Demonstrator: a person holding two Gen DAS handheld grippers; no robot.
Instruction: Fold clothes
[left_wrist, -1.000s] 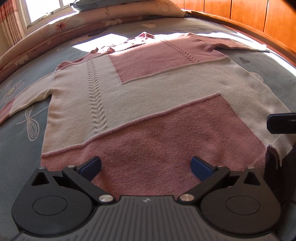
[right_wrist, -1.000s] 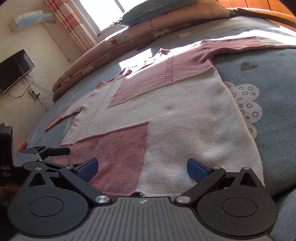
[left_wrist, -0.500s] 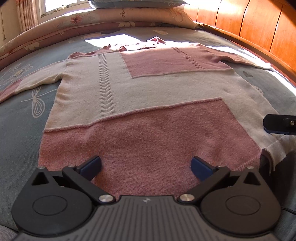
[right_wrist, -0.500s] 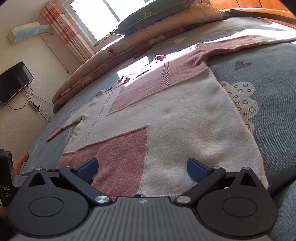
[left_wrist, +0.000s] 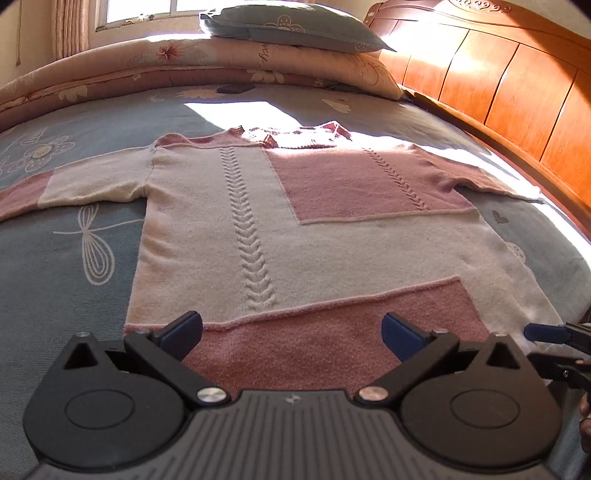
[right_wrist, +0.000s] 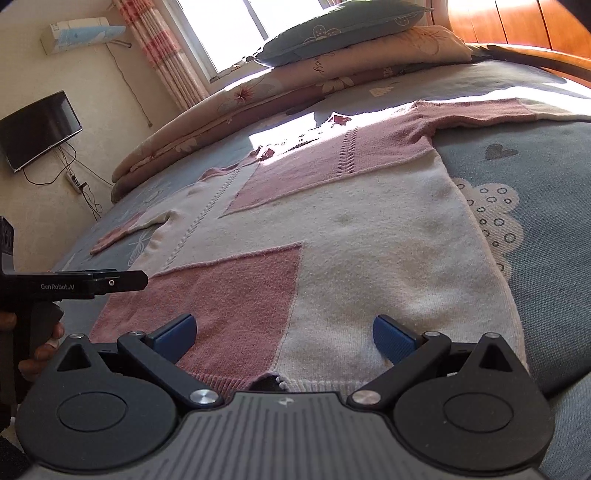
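A cream and pink patchwork sweater (left_wrist: 325, 240) lies flat on the bed, front up, both sleeves spread out, hem toward me. It also shows in the right wrist view (right_wrist: 369, 236). My left gripper (left_wrist: 291, 332) is open and empty, just above the pink hem panel. My right gripper (right_wrist: 284, 334) is open and empty over the hem, where pink meets cream. The right gripper's fingers (left_wrist: 546, 332) show at the right edge of the left wrist view, by the sweater's right hem corner. The left gripper's body (right_wrist: 74, 284) shows at the left of the right wrist view.
The bed has a blue-grey patterned sheet (left_wrist: 74, 258). A rolled floral quilt (left_wrist: 184, 70) and a blue pillow (left_wrist: 291, 26) lie at the far side. A wooden headboard (left_wrist: 498, 81) runs along the right. A TV (right_wrist: 37, 129) hangs on the wall.
Both grippers have tilted up and drawn back slightly, so more of the sweater and the pillows shows. The sweater has not moved. Both jaws stay open.
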